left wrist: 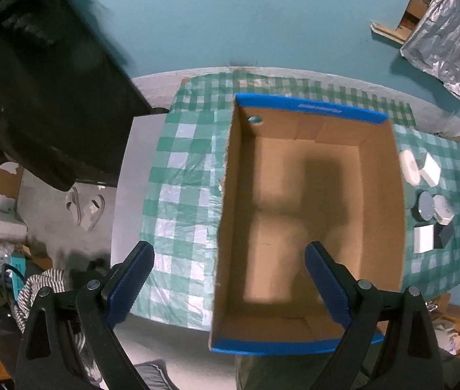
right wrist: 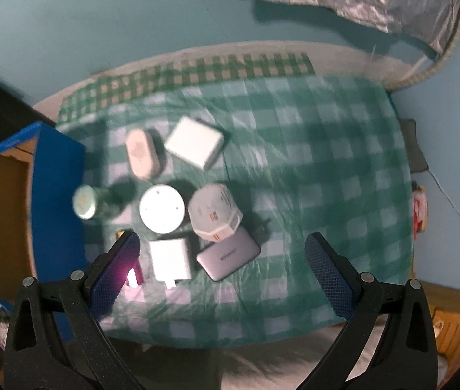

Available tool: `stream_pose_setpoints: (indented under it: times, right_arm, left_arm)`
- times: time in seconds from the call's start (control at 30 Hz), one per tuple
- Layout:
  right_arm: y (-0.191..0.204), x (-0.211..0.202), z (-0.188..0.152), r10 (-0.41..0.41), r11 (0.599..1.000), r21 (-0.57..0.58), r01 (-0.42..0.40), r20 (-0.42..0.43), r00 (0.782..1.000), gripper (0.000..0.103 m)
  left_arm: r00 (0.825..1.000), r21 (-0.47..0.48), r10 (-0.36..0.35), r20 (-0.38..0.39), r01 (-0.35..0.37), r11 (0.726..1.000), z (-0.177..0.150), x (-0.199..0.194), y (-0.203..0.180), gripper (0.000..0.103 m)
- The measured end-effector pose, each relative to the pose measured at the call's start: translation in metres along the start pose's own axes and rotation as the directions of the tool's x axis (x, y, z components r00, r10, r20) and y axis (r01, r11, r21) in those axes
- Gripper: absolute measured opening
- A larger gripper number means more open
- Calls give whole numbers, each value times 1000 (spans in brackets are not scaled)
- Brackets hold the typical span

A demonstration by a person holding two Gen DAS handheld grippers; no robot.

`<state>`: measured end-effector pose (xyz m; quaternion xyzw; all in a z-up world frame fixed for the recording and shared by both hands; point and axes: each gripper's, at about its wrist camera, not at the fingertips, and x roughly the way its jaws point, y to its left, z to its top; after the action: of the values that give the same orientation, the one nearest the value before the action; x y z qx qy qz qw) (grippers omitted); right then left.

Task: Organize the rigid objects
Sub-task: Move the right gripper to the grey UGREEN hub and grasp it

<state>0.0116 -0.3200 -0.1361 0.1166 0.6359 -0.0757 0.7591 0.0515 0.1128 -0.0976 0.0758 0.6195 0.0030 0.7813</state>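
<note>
Currently noted: left tool [left wrist: 230, 279] spread above cardboard box [left wrist: 304, 214]; right tool [right wrist: 221, 269] spread over white charger [right wrist: 171, 258], holding nothing.

You are working in a lived-in home room: a green-and-white checked plastic tablecloth [right wrist: 311, 169] covers the table against a teal painted wall [left wrist: 230, 16], a striped garment [left wrist: 39, 287] (crumpled) lies near left, and sandals [left wrist: 85, 209] sit on the floor.

We see dim, teal-tinted light; a tool-shaped shadow falls inside the box [left wrist: 295, 211]. The right view is motion-blurred, with pink glare by the left finger [right wrist: 131, 276]. Fisheye bends edges.
</note>
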Motion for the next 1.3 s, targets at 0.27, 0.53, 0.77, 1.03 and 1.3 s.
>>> stream_pose_setpoints:
  times: [0.27, 0.53, 0.77, 1.03, 1.3]
  right_arm:
    - [-5, 50, -17, 16, 996, 91, -9, -86, 996, 101]
    - [-15, 86, -33, -16, 983, 176, 43, -150, 988, 97]
    - [-22, 98, -34, -30, 970, 236, 65, -151, 988, 96]
    - [-27, 114, -22, -17, 948, 311, 64, -152, 988, 91]
    - [-42, 130, -8, 77, 916, 401, -8, -158, 984, 66]
  left_arm:
    - [997, -14, -13, -70, 12, 1000, -10, 53, 29, 94]
    - [991, 10, -19, -132, 20, 1000, -19, 80, 34, 74]
    - [986, 28, -25, -164, 30, 999, -23, 95, 27, 59]
    - [978, -22, -80, -191, 77, 997, -30, 105, 30, 40]
    - [978, 8, -66, -197, 69, 998, -30, 103, 25, 35]
